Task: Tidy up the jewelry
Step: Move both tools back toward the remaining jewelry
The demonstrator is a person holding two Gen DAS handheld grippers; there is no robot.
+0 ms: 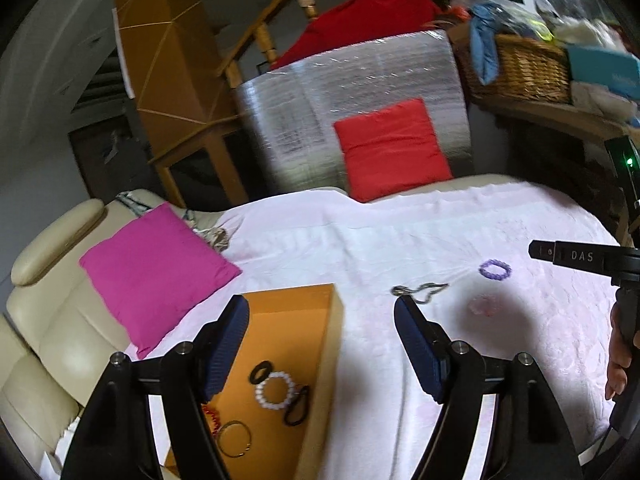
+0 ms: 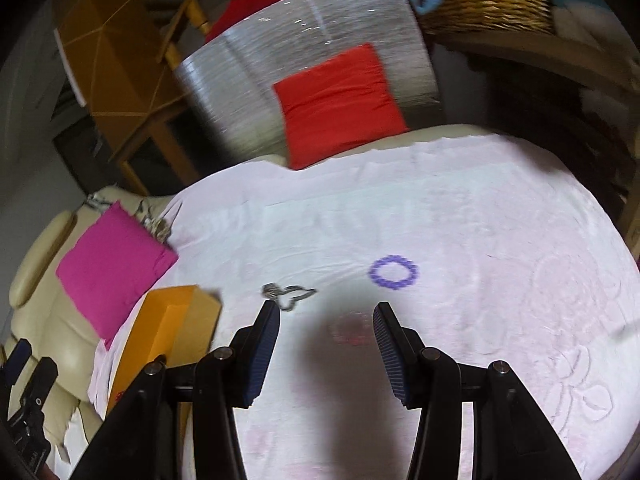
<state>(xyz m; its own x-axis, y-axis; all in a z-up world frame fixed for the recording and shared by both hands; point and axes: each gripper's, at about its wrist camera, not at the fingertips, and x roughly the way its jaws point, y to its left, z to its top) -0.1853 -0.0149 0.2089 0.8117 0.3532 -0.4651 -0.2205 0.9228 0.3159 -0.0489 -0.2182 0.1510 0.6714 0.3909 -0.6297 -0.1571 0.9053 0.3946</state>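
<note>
An orange box (image 1: 320, 320) sits on the pale pink cloth (image 1: 360, 240) and holds a white bead bracelet (image 1: 275, 392), black rings (image 1: 260, 373), black hair ties (image 1: 298, 406), a red bead piece (image 1: 212, 416) and a metal bangle (image 1: 236, 438). My left gripper (image 1: 322, 312) is open and empty over the box's right edge. On the cloth lie a metal chain (image 2: 290, 295), a purple bead bracelet (image 2: 394, 272) and a pale pink bracelet (image 2: 352, 330). My right gripper (image 2: 326, 320) is open, hovering just above the pink bracelet. The box also shows at left (image 2: 160, 328).
A magenta cushion (image 1: 156, 268) lies left of the box on the cream sofa (image 1: 44, 320). A red cushion (image 1: 392, 148) leans against a foil-wrapped panel (image 1: 320, 112) at the back. A wicker basket (image 1: 520, 68) stands on a shelf at the far right.
</note>
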